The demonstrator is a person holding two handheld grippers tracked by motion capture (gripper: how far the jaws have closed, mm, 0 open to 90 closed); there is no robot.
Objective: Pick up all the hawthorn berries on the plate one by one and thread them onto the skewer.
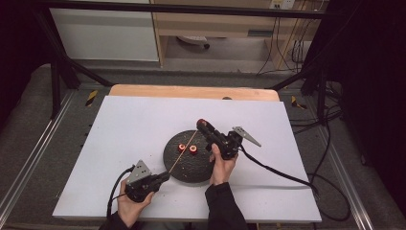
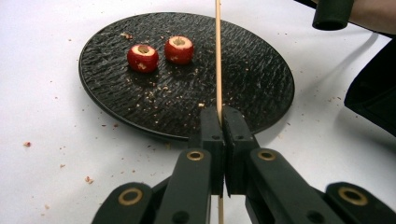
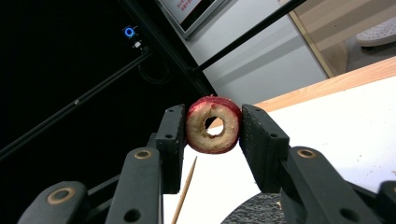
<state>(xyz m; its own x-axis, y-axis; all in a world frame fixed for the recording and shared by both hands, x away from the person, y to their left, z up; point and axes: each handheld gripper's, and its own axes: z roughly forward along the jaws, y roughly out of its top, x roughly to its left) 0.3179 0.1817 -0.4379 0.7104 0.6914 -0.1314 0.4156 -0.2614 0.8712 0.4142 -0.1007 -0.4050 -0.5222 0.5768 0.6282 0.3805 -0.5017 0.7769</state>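
Note:
A thin wooden skewer runs up from my left gripper, whose jaws are shut on its near end; in the high view the skewer slants over the black textured plate from my left gripper. Two cored red fruit pieces rest on the plate. My right gripper is shut on a third cored red fruit ring, held up above the plate's far right edge. The skewer tip lies just below the ring.
The white board lies on a wooden table, with crumbs scattered near the plate. Cables trail from both grippers. A black frame and shelving stand behind the table.

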